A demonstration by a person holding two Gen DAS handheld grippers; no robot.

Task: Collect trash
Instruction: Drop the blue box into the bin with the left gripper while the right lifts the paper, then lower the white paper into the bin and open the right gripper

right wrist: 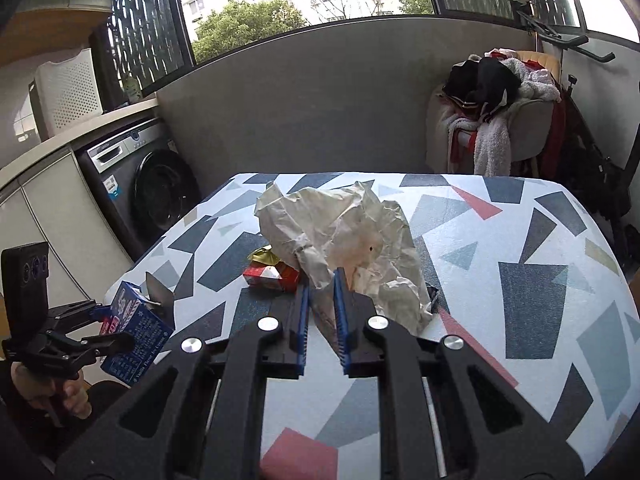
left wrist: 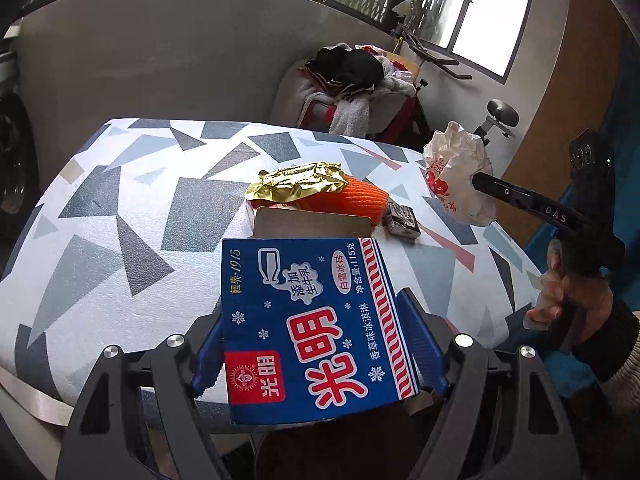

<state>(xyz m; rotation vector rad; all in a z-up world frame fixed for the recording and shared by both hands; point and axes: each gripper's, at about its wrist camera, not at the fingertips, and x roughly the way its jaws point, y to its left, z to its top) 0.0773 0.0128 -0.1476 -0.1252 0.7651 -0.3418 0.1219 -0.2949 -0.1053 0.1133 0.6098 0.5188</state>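
My left gripper [left wrist: 316,344] is shut on a blue ice-cream carton [left wrist: 312,320] with its flap open, held over the near edge of the table; it also shows in the right wrist view [right wrist: 136,332]. My right gripper [right wrist: 320,292] is shut on a crumpled white paper bag [right wrist: 344,236], lifted above the table; the bag also shows in the left wrist view [left wrist: 456,176]. On the patterned tablecloth [left wrist: 120,208] lie a gold foil wrapper [left wrist: 298,182], an orange knitted piece [left wrist: 352,200], a small grey packet [left wrist: 402,222] and a red-and-white box [right wrist: 272,274].
A dark round container [left wrist: 340,452] sits below the carton at the table's near edge. A washing machine [right wrist: 148,184] stands left of the table. A chair piled with clothes [right wrist: 492,108] stands behind it, beside a grey wall panel [right wrist: 304,108].
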